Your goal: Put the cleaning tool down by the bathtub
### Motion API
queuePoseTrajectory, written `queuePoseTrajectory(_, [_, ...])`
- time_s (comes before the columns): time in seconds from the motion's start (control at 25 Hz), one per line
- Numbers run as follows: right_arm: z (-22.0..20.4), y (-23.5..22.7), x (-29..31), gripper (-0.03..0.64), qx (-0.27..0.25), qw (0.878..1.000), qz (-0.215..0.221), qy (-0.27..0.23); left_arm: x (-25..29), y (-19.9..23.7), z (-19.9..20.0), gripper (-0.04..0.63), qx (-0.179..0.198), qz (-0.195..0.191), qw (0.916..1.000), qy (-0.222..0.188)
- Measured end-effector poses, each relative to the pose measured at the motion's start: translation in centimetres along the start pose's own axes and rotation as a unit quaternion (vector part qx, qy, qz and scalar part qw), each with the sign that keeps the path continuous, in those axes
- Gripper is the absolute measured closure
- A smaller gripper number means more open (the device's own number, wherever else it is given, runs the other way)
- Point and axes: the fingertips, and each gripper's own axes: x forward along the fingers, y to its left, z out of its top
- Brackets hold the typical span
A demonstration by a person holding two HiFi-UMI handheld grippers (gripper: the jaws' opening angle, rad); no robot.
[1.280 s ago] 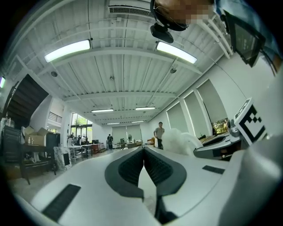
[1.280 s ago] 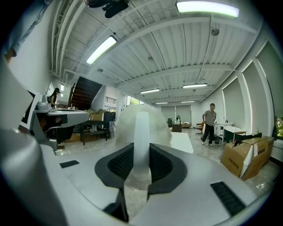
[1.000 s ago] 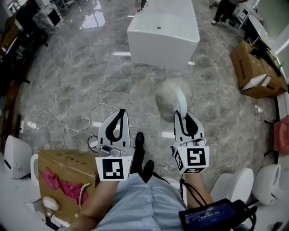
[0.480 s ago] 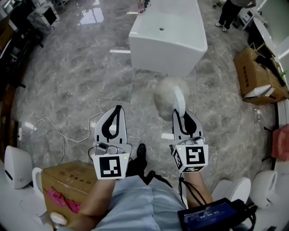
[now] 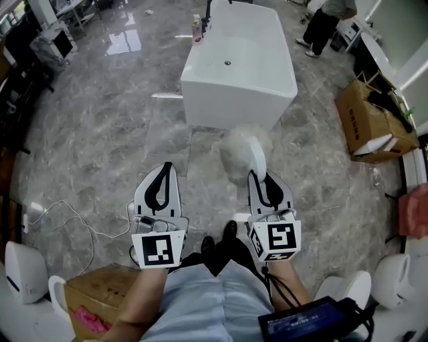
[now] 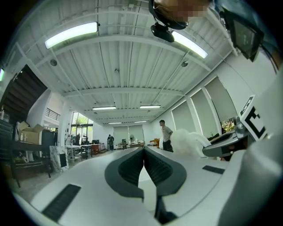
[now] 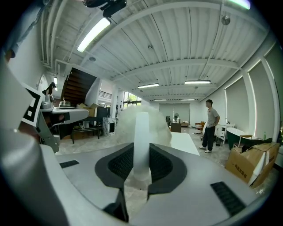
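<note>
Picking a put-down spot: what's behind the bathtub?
Behind the bathtub, at its far left corner, a dark faucet and a pink bottle show; a person stands farther right. The tub covers the floor directly behind it and whatever the bottle stands on.

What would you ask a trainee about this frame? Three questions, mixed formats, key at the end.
1. True or false: the left tongs are shut with nothing between them.
2. Pick one: the right tongs are closed on A) a bottle, B) the white handle of the fluffy-headed cleaning tool, C) a cable.
3. Fill in: the tool is held up off the ground, and the big white ____ stands ahead of both tongs.

Key: 1 true; 2 B; 3 bathtub.
</note>
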Motion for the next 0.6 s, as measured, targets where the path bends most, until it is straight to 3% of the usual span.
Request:
queuePoseTrajectory(0.24, [0.7, -1.4, 2.1, 0.525, 0.001, 1.000, -0.010, -0.003, 2.5, 0.4, -0.3, 0.580, 0.002, -0.007, 1.0000, 0.003])
queuePoseTrajectory(0.6, [-0.7, -7.6, 11.2, 0.525, 0.020, 1.000, -0.007, 0.014, 12.8, 0.0, -3.7, 0.580, 0.009, -0.013, 0.9993, 0.034])
